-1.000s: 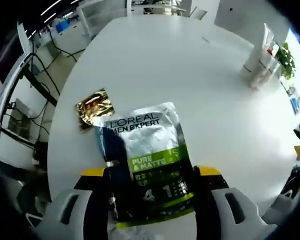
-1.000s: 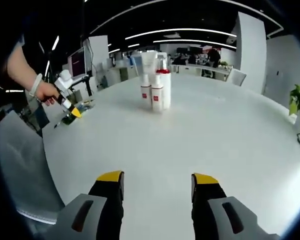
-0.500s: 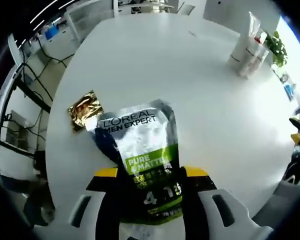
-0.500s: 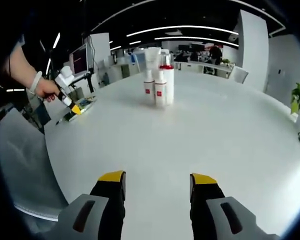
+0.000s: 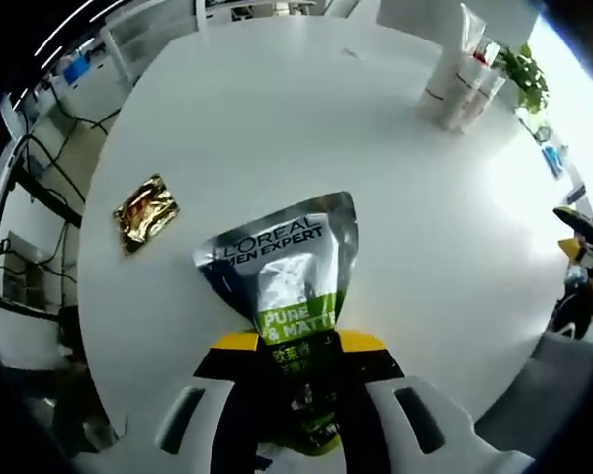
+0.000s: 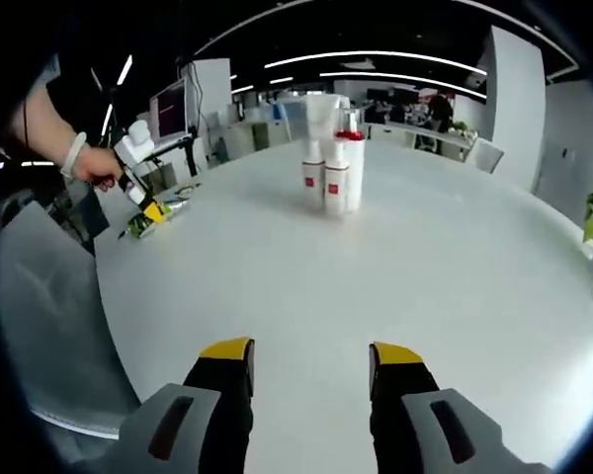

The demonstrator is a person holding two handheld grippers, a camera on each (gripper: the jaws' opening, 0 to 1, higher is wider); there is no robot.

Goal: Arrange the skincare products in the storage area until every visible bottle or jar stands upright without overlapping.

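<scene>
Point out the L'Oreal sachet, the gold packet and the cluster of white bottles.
L'Oreal sachet (image 5: 282, 259): left gripper view, on its silver upper face.
Gold packet (image 5: 145, 210): left gripper view, at its middle.
White bottles (image 6: 334, 181): right gripper view, on a front bottle's body.

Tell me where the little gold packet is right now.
In the left gripper view, the gold packet lies flat on the white table near its edge, left of the silver L'Oreal pouch held by the left gripper.

Round white table (image 6: 455, 267), open office, ceiling strip lights (image 6: 376, 57), potted plant (image 5: 522, 71).
</scene>
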